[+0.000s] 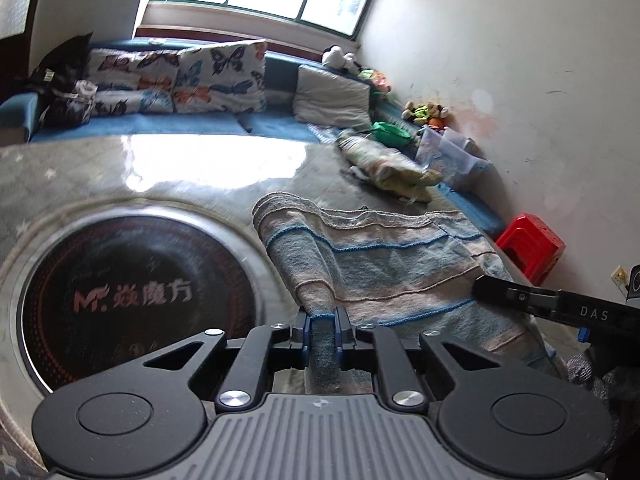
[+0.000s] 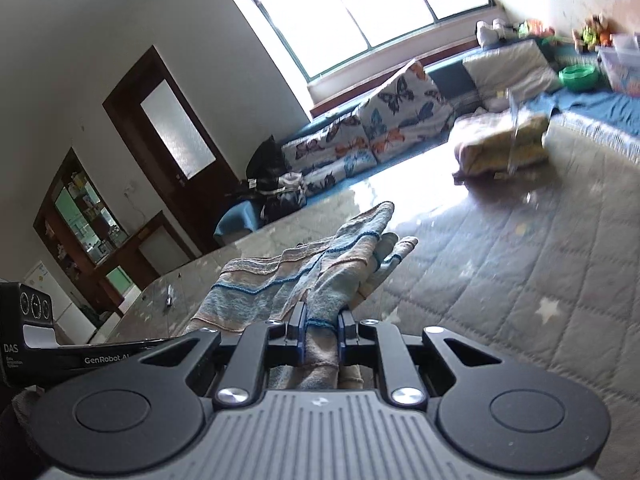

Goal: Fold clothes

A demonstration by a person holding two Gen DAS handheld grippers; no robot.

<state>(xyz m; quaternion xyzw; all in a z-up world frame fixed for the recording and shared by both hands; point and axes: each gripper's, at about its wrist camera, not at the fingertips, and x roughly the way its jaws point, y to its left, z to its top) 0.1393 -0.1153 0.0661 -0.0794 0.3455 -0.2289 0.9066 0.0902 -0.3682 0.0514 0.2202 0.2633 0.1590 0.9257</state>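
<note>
Striped knit garment (image 1: 384,256) is clamped by left gripper (image 1: 323,320) and right gripper (image 2: 322,322), probably so its edge stays spread for folding.

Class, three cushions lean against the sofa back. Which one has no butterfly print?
The plain grey cushion, at the sofa's corner end nearest the soft toys. The two butterfly cushions beside it carry blue and orange butterflies.
</note>
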